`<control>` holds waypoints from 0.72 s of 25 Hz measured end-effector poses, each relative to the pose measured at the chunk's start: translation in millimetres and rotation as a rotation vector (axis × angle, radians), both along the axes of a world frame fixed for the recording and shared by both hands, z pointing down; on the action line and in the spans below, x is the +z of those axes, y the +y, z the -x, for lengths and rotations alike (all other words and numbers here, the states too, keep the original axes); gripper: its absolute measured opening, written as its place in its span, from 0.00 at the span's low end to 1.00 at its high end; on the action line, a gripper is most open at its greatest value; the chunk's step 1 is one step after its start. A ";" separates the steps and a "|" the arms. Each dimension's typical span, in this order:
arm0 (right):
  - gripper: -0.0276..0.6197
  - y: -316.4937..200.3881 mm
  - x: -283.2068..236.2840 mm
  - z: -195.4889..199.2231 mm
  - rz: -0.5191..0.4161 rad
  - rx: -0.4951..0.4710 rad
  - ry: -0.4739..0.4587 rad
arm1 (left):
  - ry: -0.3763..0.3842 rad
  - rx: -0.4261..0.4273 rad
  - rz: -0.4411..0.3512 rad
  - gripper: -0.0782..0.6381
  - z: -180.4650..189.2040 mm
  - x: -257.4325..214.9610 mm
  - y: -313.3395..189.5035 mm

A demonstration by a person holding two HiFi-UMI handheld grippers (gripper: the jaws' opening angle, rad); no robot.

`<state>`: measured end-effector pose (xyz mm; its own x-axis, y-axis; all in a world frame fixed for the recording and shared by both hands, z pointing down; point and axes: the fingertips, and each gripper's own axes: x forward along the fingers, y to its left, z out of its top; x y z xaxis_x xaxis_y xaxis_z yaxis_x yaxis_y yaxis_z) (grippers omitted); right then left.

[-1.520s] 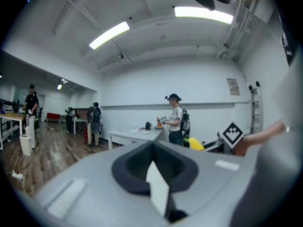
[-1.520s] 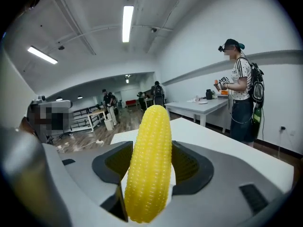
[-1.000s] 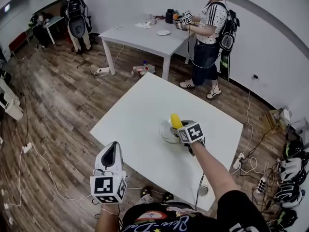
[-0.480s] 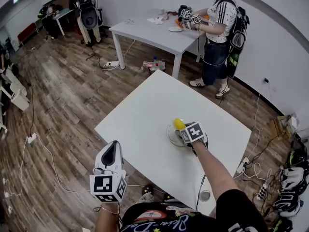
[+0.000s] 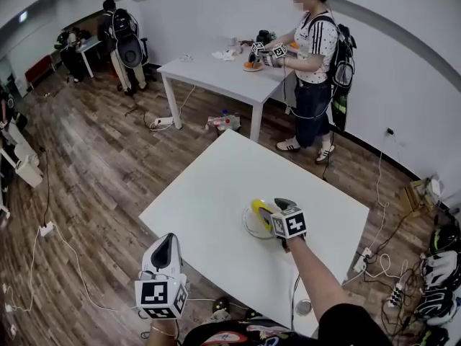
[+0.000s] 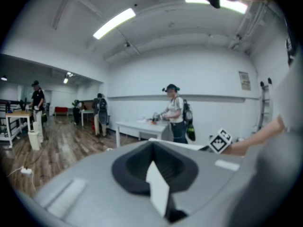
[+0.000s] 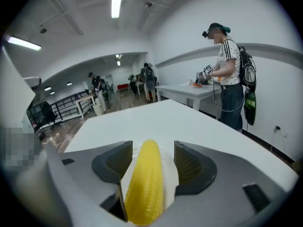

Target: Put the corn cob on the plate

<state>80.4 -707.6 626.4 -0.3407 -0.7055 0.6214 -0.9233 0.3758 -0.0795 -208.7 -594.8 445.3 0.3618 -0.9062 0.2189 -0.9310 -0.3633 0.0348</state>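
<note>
The yellow corn cob (image 5: 256, 209) lies on the white plate (image 5: 248, 228) near the right side of the white table (image 5: 205, 182). My right gripper (image 5: 269, 207) is low over the plate. In the right gripper view the corn cob (image 7: 146, 183) lies lengthwise between the spread jaws of the right gripper (image 7: 152, 158), which is open. The plate (image 7: 171, 173) shows in the gap beside the right jaw. My left gripper (image 5: 167, 242) hangs off the table's near left edge, shut and holding nothing. The left gripper (image 6: 154, 167) points out across the room.
A second white table (image 5: 216, 67) stands at the back, with a person (image 5: 313, 63) working there with grippers. Two more people (image 5: 119, 38) are at the far left. Cables and a power strip (image 5: 155, 123) lie on the wooden floor; shoes (image 5: 439, 265) are at the right.
The right gripper has lowered over the plate and the corn has gone from pointing up out of the jaws to lying on the plate. The left gripper has hardly moved.
</note>
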 end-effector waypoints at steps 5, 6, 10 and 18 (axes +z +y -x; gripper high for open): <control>0.45 24.4 -84.2 -7.6 -0.246 0.057 -0.171 | 0.001 0.049 -0.054 0.10 -15.3 -16.8 1.2; 0.45 34.5 -98.5 -8.9 -0.287 0.070 -0.215 | 0.003 0.062 -0.064 0.10 -19.5 -19.6 2.9; 0.45 72.1 -141.2 -13.1 -0.398 0.123 -0.312 | 0.007 0.108 -0.093 0.10 -33.3 -28.3 4.2; 0.15 132.3 -191.5 -15.0 -0.493 0.117 -0.201 | 0.040 0.237 -0.089 0.10 -73.8 -27.1 14.2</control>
<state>95.4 -575.3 434.8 -0.3206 -0.9371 0.1377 -0.9459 0.3091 -0.0988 -134.9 -580.6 418.1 0.5734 -0.8100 0.1233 -0.8178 -0.5748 0.0274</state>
